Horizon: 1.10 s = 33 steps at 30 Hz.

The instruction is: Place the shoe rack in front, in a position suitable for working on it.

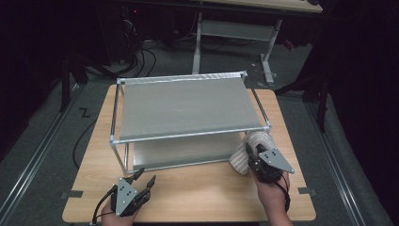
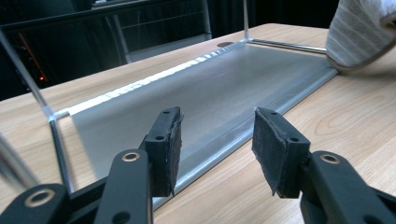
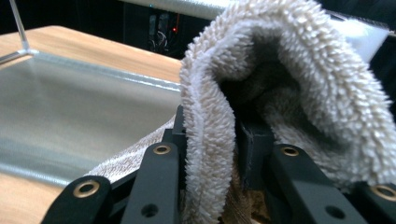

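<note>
Right gripper (image 1: 261, 160) clamps a fold of the beige towel (image 1: 248, 149), lower right of frame, at the two-tier rack's (image 1: 188, 106) front corner; left gripper (image 1: 141, 181) idle, jaws apart. Risk: the shallow pinch slips, or the towel snags the corner post

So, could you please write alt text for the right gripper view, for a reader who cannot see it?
The right tool is shut on a fold of a fluffy beige towel, which fills the foreground. Behind it at the left lies the grey lower shelf of a metal rack, on a wooden table.
</note>
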Available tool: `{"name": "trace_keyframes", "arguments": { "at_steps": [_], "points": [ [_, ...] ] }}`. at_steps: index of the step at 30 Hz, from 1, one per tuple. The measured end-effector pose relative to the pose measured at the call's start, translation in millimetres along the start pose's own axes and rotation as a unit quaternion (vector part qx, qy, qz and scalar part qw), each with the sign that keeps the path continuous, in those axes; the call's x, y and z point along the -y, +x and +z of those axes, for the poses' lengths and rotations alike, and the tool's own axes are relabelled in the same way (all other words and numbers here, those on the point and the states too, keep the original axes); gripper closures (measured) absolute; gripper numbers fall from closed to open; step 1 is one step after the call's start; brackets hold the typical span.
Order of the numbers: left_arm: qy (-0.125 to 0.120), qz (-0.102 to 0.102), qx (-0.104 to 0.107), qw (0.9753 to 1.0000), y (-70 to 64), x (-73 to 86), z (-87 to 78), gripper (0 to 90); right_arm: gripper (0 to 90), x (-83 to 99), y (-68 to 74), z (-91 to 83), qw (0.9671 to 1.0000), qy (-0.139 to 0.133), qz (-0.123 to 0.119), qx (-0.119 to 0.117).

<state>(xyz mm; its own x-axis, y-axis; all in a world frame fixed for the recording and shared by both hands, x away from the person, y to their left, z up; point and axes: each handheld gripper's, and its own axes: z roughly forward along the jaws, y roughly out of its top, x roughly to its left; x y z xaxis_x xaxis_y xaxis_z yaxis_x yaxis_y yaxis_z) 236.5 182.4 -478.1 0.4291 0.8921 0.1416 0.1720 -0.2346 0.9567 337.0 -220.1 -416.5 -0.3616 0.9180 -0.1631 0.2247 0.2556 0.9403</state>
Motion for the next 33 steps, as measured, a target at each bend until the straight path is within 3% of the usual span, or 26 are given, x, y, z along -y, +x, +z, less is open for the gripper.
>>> {"name": "trace_keyframes", "arguments": {
  "at_steps": [5,6,9,10,16,17,19,21,26,30,33],
  "points": [
    [0.0,0.001,-0.003,1.0,0.6,0.2,-3.0,52.2,71.6,8.2,-3.9,15.5,0.9995,0.028,0.012,-0.002],
    [-0.001,0.001,-0.003,1.0,0.8,-0.2,-3.5,52.2,71.5,18.6,-4.9,23.8,0.9985,0.053,0.016,-0.005],
    [-0.003,0.002,-0.001,1.0,0.8,-0.9,-2.8,52.2,71.6,25.9,-6.3,27.7,0.9972,0.071,0.02,-0.007],
    [-0.004,0.001,0.001,1.0,0.2,-1.4,-2.0,52.2,71.5,34.2,-7.7,29.6,0.9954,0.092,0.026,-0.011],
    [-0.009,0.003,0.021,0.9997,-4.6,-7.1,8.9,52.2,71.3,52.6,-11.0,28.8,0.9901,0.134,0.036,-0.02],
    [-0.011,0.005,0.029,0.9995,-7.3,-9.3,13.7,52.2,71.2,60.5,-16.6,26.1,0.9868,0.154,0.046,-0.021],
    [-0.012,0.006,0.032,0.9994,-8.3,-10.1,15.4,52.2,71.2,63.7,-19.2,23.8,0.9858,0.16,0.048,-0.016],
    [-0.013,0.01,0.041,0.999,-10.7,-12.3,20.3,52.2,71.1,69.0,-26.2,18.3,0.9845,0.168,0.052,-0.005],
    [-0.015,0.012,0.052,0.9985,-14.3,-15.7,26.1,52.1,71.2,72.9,-50.7,-1.3,0.9835,0.165,0.053,0.052],
    [-0.016,0.01,0.046,0.9988,-12.9,-16.1,21.5,52.0,71.7,71.7,-70.3,-9.9,0.9805,0.156,0.064,0.102],
    [-0.016,0.006,0.038,0.9991,-10.6,-15.5,16.4,52.0,71.7,70.7,-81.9,-11.4,0.9798,0.146,0.075,0.114]
  ]
}}
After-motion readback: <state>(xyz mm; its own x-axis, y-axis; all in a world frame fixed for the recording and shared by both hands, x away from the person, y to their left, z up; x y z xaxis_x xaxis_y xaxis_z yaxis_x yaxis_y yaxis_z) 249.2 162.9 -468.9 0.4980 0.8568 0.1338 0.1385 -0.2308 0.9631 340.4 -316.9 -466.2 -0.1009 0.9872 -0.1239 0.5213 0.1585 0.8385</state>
